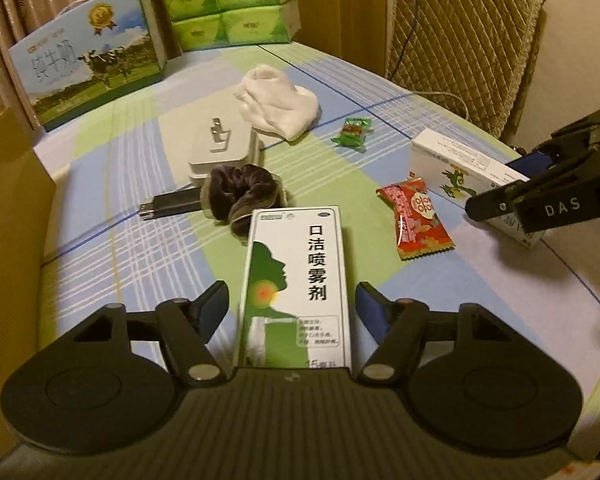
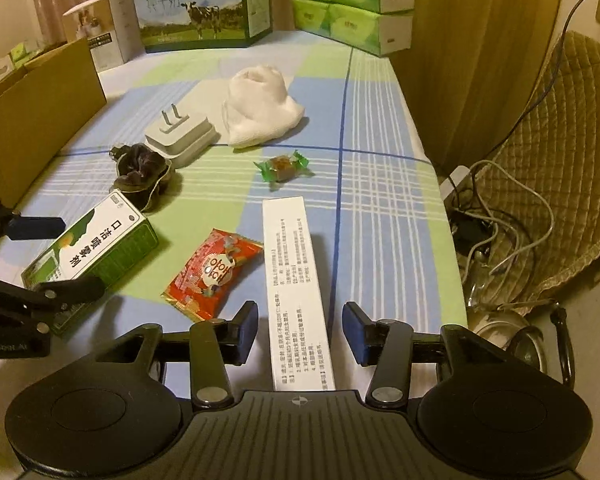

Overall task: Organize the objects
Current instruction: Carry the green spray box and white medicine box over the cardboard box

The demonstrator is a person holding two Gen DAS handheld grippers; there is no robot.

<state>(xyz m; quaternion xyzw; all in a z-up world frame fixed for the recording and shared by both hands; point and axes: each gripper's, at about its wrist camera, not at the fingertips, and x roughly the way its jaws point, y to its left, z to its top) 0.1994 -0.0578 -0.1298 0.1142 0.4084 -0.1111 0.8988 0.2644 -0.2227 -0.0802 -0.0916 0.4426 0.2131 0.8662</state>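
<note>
Left gripper [image 1: 292,304]: jaws apart, straddling the near end of the spray box, one finger on each long side, neither pad seen touching it.
Spray box [image 1: 296,288]: green and white, flat on the table [image 1: 480,280] near its left edge; long axis runs along the left gripper's fingers, far end pointing at the scrunchie.
Right gripper [image 2: 300,330]: jaws apart, either side of the near end of the white box; gaps show on both sides.
White box [image 2: 296,292]: long and narrow, printed side up, near the right edge; long axis runs toward the far edge, far end pointing at the green candy.
Red packet [image 2: 214,274]: flat between the two boxes, touching neither.
Green candy [image 2: 285,166]: mid-table, just past the white box's far end.
Scrunchie [image 1: 244,194]: dark, just beyond the spray box's far end; contact cannot be told.
Charger [image 1: 224,148]: white, prongs up, just behind the scrunchie.
Black stick [image 1: 170,205]: lies left of the scrunchie, long axis across the table.
Sock [image 2: 262,112]: white, bunched, beside the charger toward the far edge.
Milk carton [image 2: 198,8]: upright at the far edge.
Tissue packs [image 2: 352,4]: stacked at the far right corner.
</note>
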